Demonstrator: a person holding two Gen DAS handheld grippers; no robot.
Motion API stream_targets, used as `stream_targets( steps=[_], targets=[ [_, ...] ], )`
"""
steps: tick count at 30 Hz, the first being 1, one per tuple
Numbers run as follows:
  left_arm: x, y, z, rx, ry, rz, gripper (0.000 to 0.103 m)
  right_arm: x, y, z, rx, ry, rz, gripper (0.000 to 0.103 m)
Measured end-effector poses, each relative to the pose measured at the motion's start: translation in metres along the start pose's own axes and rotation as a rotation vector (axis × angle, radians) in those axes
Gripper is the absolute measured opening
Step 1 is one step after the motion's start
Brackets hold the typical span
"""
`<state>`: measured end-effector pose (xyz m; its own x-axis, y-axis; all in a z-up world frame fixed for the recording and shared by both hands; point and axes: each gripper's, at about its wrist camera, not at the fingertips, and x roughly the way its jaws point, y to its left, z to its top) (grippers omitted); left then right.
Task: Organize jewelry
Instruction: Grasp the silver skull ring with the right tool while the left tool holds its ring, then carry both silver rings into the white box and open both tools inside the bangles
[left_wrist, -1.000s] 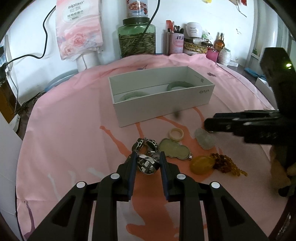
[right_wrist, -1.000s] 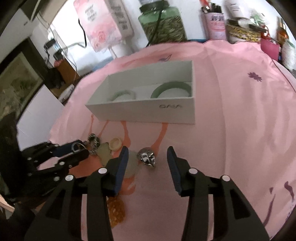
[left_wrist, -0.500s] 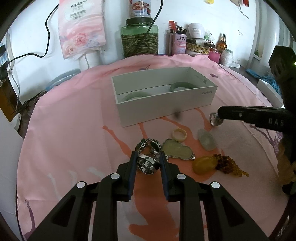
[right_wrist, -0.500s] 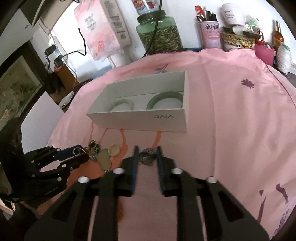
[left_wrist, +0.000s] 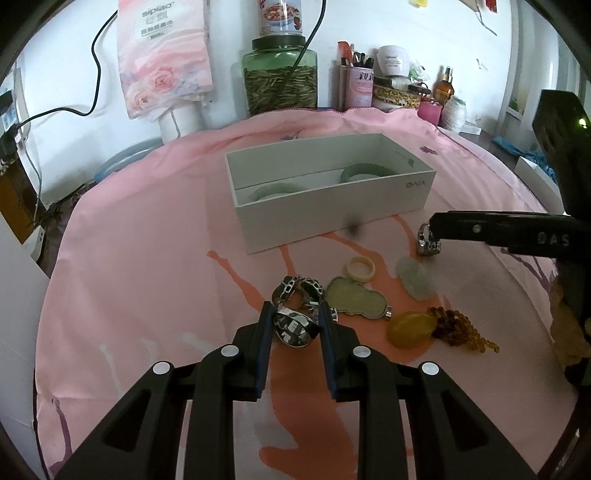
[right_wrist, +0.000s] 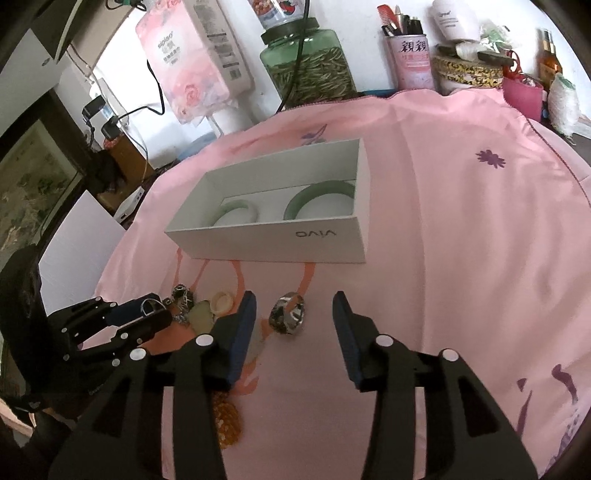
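Since a moment ago our right gripper (right_wrist: 293, 325) is opening around the silver ring (right_wrist: 288, 313); our left gripper (left_wrist: 293, 326) pinches a bracelet (left_wrist: 295, 328). We should re-center before closing.

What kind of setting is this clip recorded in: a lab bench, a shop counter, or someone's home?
Most likely a home, perhaps a bedroom or dressing corner. A pink floral cloth covers the table, cosmetics bottles and a comb-filled pink tin line the wall, and a pack of tissues hangs beside a green glass jar.

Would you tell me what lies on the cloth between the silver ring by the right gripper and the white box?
Nothing: in the right wrist view, only bare pink cloth separates the silver ring from the white box.
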<state>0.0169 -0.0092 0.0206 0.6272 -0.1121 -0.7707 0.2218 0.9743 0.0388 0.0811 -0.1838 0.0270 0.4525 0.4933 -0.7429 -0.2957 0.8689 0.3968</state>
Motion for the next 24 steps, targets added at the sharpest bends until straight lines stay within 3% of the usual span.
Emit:
stream_targets(
  steps=[4,6,9,24],
  targets=[
    [0.000,-0.004,-0.001,0.021,-0.001,0.006,0.025,0.012,0.008,-0.004,-0.049,0.016,-0.041,0.040],
    [0.001,-0.006,-0.001,0.031,0.001,0.012,0.025,0.014,0.011,-0.005,-0.074,0.021,-0.056,0.018],
    [0.001,-0.008,-0.001,0.041,-0.003,0.026,0.025,0.009,0.013,-0.007,-0.079,0.006,-0.057,0.010],
    [-0.009,-0.008,0.000,0.031,-0.061,0.094,0.025,-0.018,0.013,-0.005,-0.055,-0.065,0.002,0.010]
  ],
)
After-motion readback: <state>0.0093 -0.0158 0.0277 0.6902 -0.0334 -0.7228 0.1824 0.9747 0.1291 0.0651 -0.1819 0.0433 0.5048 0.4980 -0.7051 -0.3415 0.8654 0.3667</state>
